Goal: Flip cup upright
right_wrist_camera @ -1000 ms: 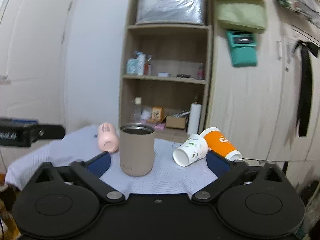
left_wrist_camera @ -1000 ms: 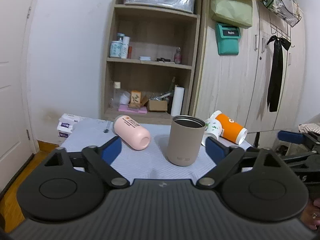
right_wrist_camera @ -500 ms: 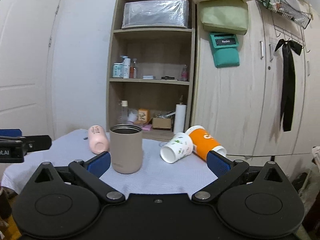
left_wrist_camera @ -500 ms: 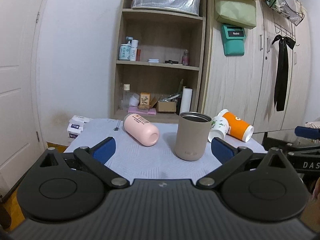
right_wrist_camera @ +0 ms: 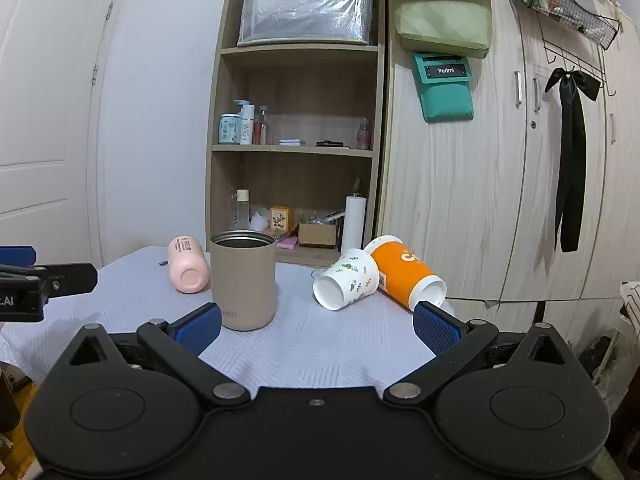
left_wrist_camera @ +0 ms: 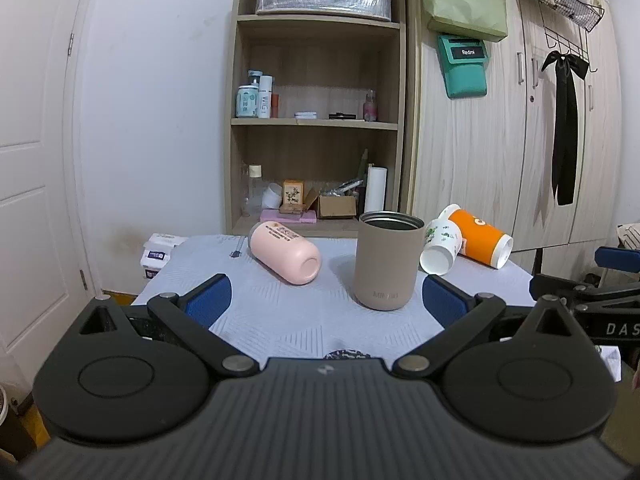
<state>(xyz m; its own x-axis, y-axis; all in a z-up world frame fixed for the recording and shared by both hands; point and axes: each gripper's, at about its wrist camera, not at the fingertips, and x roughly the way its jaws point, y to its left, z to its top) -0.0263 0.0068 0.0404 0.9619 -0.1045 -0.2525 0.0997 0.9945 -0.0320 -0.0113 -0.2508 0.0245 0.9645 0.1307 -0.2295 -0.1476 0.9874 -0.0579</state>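
The left gripper [left_wrist_camera: 324, 300] hangs over the near edge of the worktop [left_wrist_camera: 280, 320] with its blue-padded fingers spread wide and nothing between them, and the right gripper [right_wrist_camera: 318, 326] is likewise released and empty, held back from the cups. Four cups sit on the pale blue quilted cloth covering the worktop: one stands and three lie down. The tall taupe metal tumbler [left_wrist_camera: 388, 260] stands upright in the middle, its open mouth facing up. To its left the pink cylindrical cup [left_wrist_camera: 285, 253] lies on its side, long axis running from the far left toward the near right, one round end turned toward the left wrist camera; whether that end is its mouth or base is unclear. To the tumbler's right the white paper cup with a green leaf print [right_wrist_camera: 347, 279] lies on its side, long axis slanting from far right to near left, its near round end aimed at the cameras. Just beside it, touching or nearly so, the orange paper cup with white rims [right_wrist_camera: 406, 272] lies tipped the other way, long axis running from far left to near right, near end toward the worktop's right edge.
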